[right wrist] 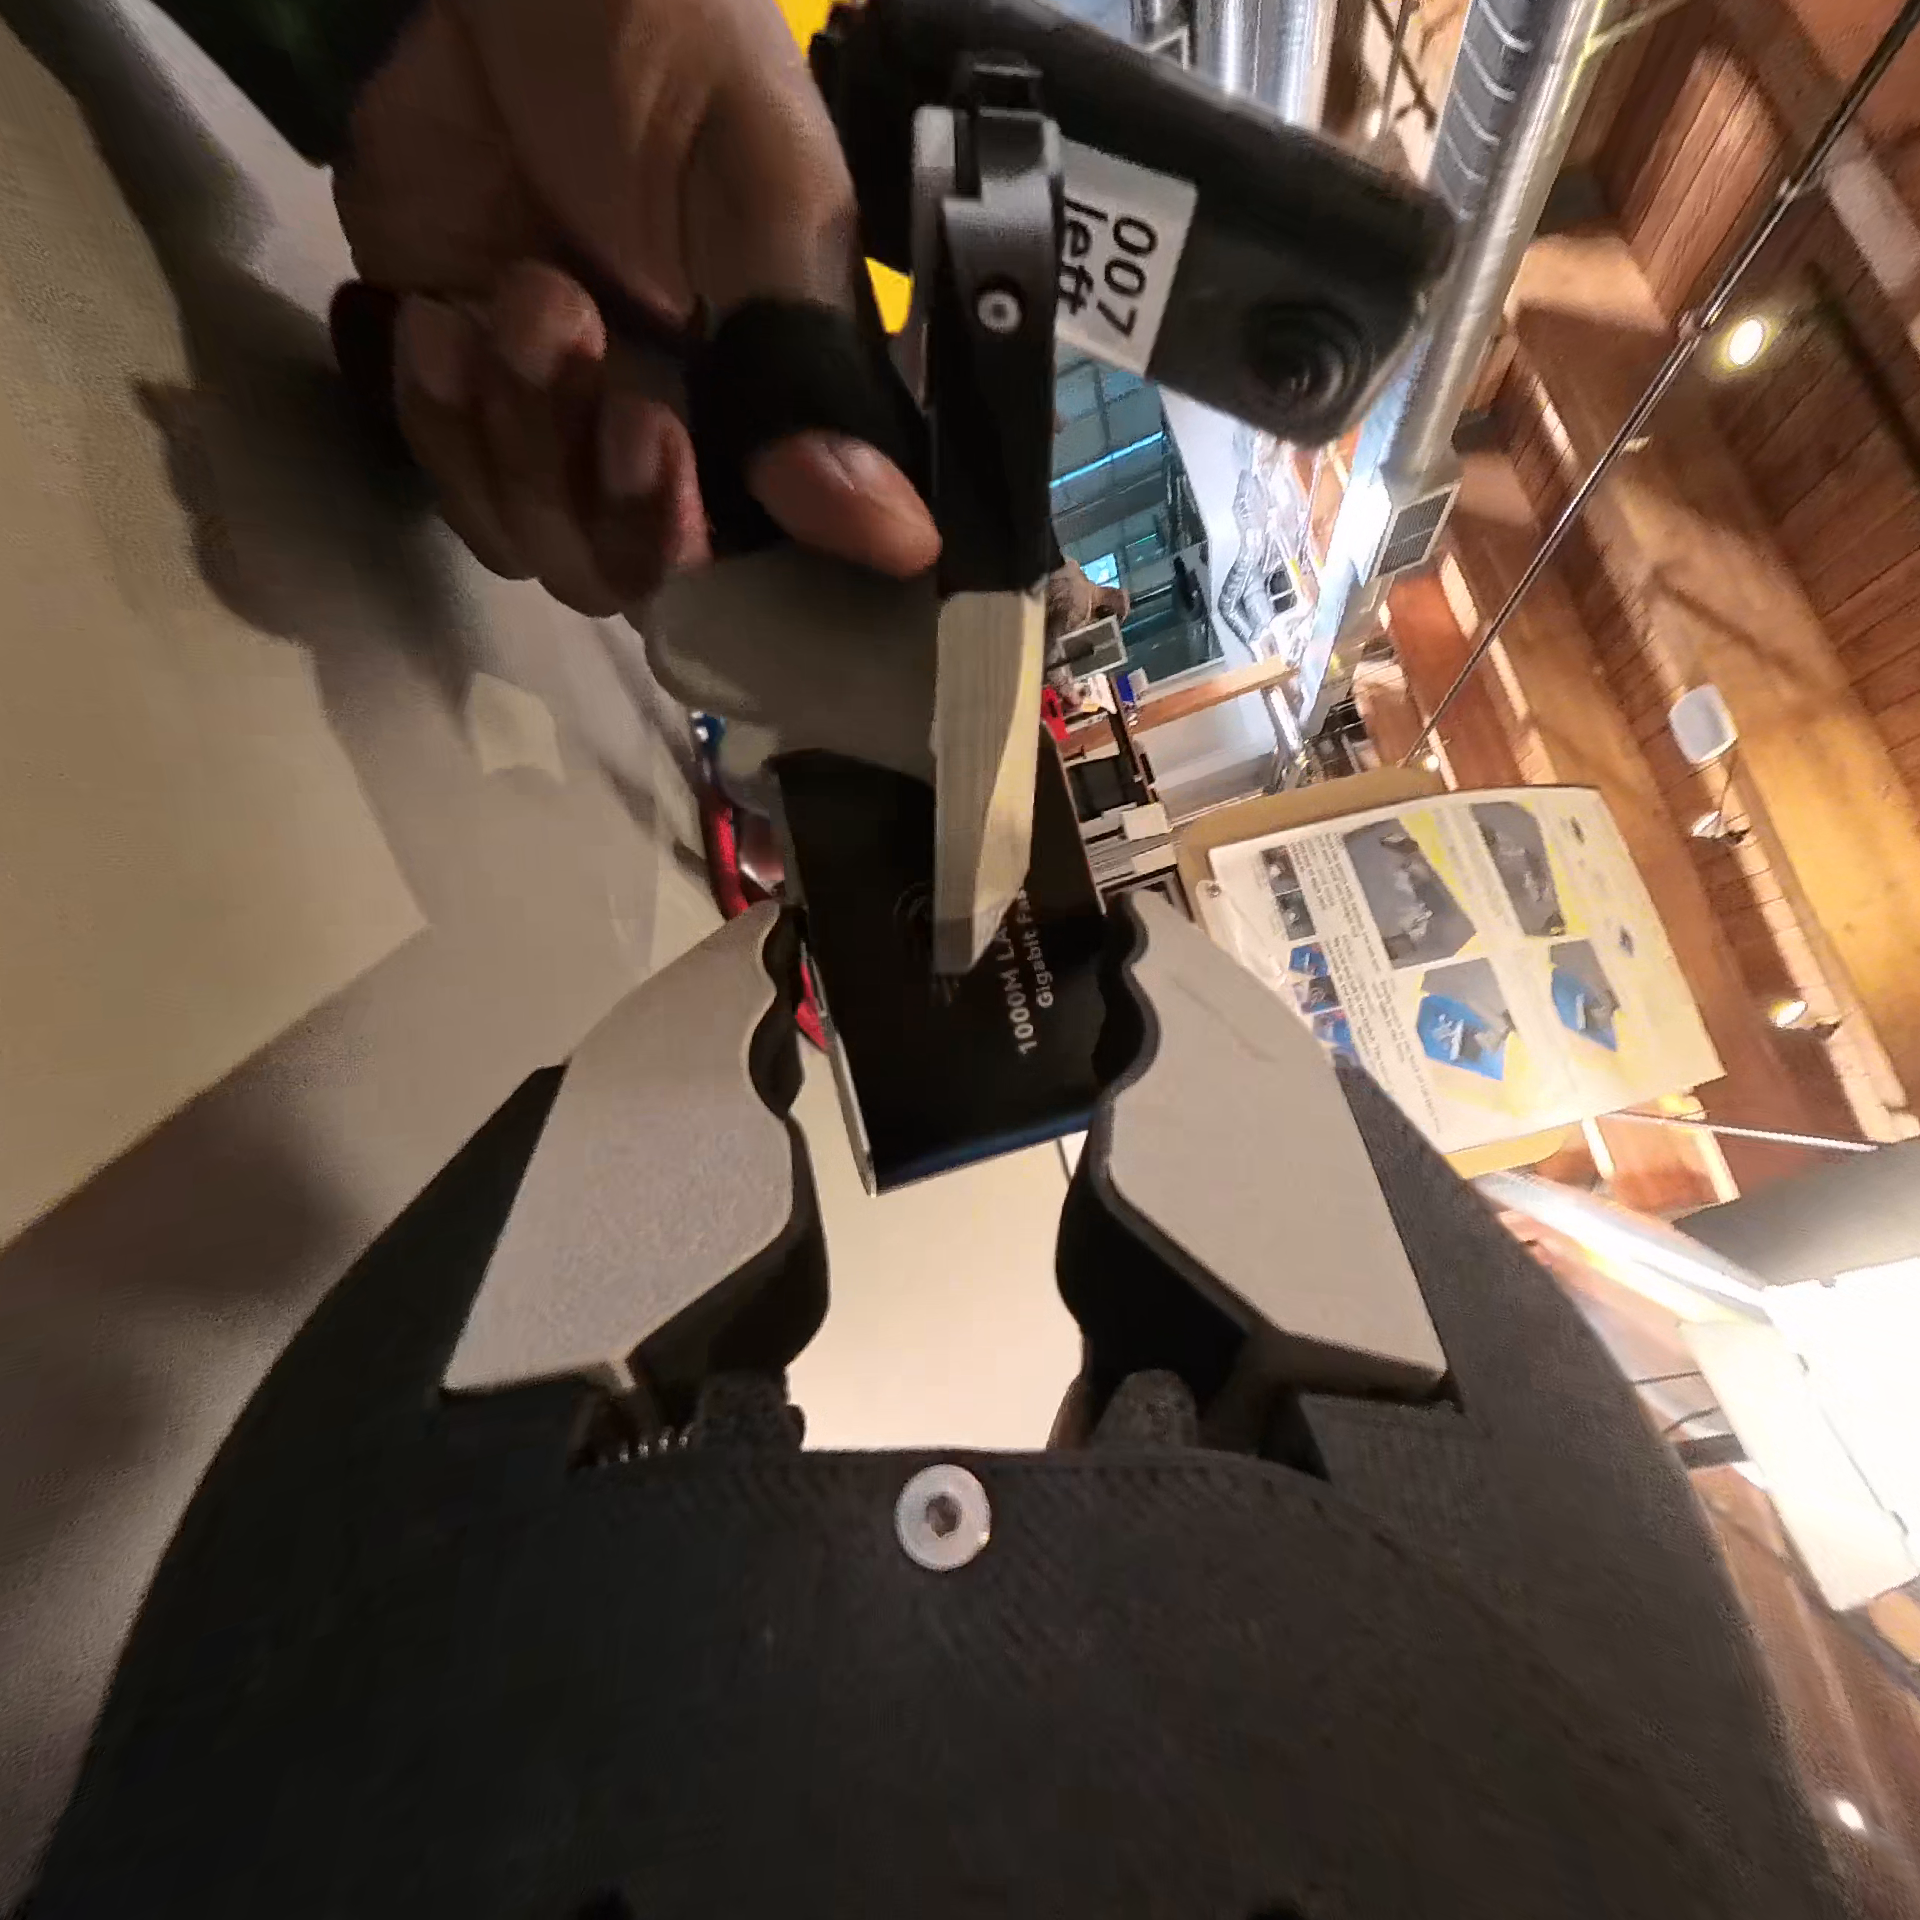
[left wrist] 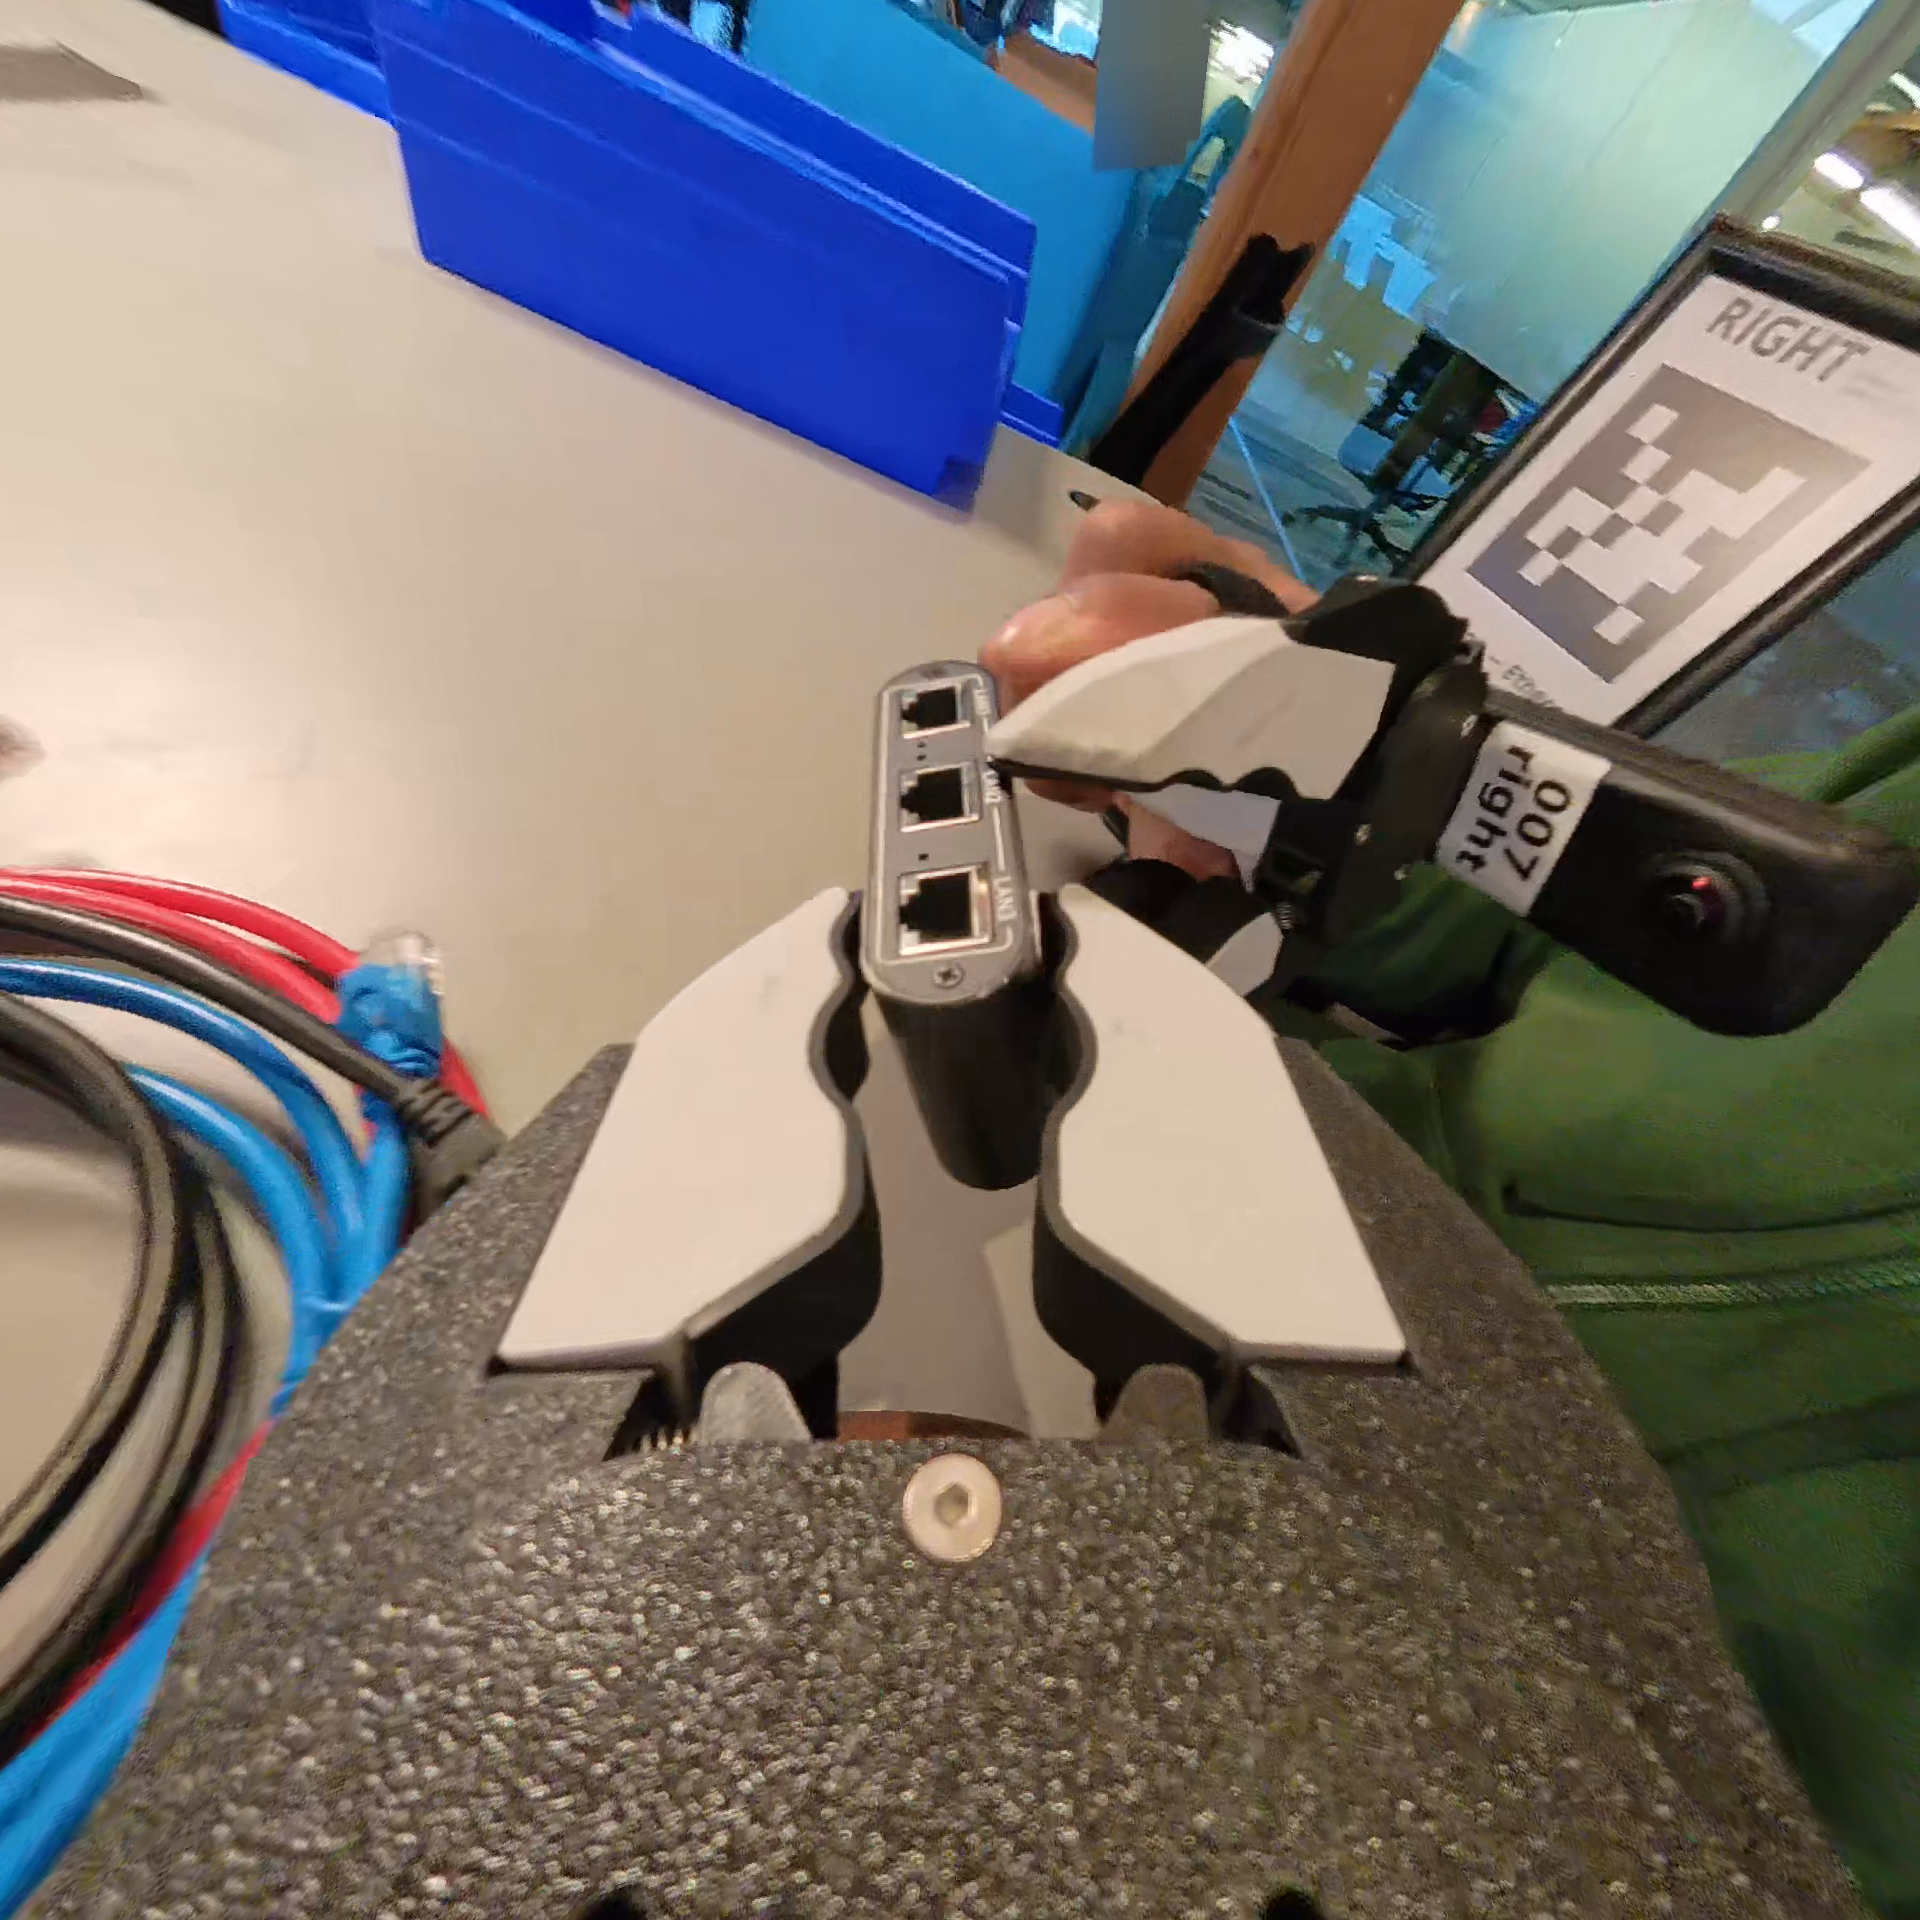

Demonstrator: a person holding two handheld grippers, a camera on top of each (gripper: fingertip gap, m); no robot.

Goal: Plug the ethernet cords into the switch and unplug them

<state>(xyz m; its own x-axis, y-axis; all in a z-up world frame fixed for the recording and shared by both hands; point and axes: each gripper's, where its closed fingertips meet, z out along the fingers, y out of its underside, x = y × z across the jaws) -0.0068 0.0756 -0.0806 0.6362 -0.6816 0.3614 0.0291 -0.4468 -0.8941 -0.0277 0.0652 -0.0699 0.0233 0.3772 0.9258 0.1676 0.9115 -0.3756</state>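
Observation:
The switch (left wrist: 940, 821) is a small black box with three empty ports on a silver-rimmed face. My left gripper (left wrist: 951, 925) is shut on it just below the lowest port and holds it above the table. My right gripper (right wrist: 951, 935) is open, its jaws on either side of the switch's black body (right wrist: 966, 1081), with a sliver of red showing on the port side. In the left wrist view one right finger (left wrist: 1143, 696) has its tip at the port face's right edge. Red, blue and black ethernet cords (left wrist: 239, 1039) lie loose at the left, a blue plug (left wrist: 400, 987) uppermost.
Blue plastic bins (left wrist: 707, 260) stand at the back of the pale table (left wrist: 312, 520). A marker card in a black frame (left wrist: 1662, 499) stands at the right. A person's green sleeve (left wrist: 1610, 1247) fills the right side. A hand (right wrist: 582, 364) holds the left gripper. My two grippers' fingertips are within a few centimetres of each other. It is some 9 centimetres from my left tips to the blue plug (left wrist: 400, 987).

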